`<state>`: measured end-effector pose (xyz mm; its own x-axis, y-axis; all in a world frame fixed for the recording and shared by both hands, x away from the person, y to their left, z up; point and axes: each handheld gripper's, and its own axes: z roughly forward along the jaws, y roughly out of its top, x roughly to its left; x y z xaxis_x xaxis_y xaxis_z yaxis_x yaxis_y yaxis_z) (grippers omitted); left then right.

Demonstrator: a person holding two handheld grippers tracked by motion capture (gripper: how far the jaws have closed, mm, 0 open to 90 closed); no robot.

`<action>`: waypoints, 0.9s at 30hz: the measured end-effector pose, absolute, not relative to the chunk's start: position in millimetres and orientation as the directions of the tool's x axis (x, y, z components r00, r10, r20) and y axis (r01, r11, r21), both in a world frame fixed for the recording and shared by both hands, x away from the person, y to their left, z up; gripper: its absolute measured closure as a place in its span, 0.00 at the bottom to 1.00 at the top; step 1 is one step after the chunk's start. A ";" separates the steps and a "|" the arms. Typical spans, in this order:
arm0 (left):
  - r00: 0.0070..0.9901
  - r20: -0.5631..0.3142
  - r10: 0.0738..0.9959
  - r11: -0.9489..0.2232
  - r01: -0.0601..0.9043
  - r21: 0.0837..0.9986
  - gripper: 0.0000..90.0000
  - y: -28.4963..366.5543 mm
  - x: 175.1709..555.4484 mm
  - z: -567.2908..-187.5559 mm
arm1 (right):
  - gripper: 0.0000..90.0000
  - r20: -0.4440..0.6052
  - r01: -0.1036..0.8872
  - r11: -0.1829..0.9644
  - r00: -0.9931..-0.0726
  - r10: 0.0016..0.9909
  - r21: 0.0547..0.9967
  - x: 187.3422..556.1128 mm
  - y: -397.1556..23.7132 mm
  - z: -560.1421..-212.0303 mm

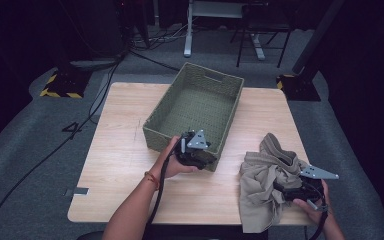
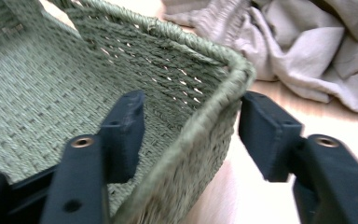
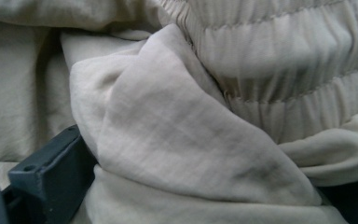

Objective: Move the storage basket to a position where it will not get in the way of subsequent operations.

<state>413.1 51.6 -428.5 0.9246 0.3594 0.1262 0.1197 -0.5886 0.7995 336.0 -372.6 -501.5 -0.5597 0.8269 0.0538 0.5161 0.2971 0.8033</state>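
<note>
- High view: a person at the near edge of the table holds a hand-held gripper in each hand, working on a green woven rope basket (image 1: pixel 195 107) and a crumpled beige cloth garment with an elastic waistband (image 1: pixel 265 175).
- Basket stands in the middle of the light wooden table (image 1: pixel 125 165), turned at an angle, nothing inside; garment lies in a heap at the near right, just beside the basket's near corner.
- Left hand-held gripper (image 1: pixel 196 152) straddles the basket's near right corner; in the left gripper view its jaws stand apart, one inside the wall and one outside, not pressing the rim (image 2: pixel 223 93).
- Right hand-held gripper (image 1: pixel 300 190) sits against the garment's near right side; in the right gripper view cloth bunches between the jaws, which look clamped on a fold (image 3: pixel 182 140).
- Garment looks light, soft and limp; it will likely sag and trail, so the thick gathered waistband seems the surest hold.
- Basket looks light, fairly stiff, rough to grip; the rolled rim suits a pinch.
- Table has a smooth wood grain; grey carpet, cables and dark desk legs lie beyond.
</note>
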 end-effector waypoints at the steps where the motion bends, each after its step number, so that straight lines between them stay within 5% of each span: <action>1: 0.921 0.128 0.368 -0.599 0.130 0.790 0.62 54.9 413.5 -427.6 | 0.02 0.052 0.516 0.298 -0.559 0.828 0.803 336.1 -372.3 -501.6; 27: 0.787 0.131 0.603 -0.535 0.277 0.798 0.61 147.0 421.7 -428.8 | 0.02 0.022 0.517 0.315 -0.545 0.838 0.796 354.1 -353.8 -501.8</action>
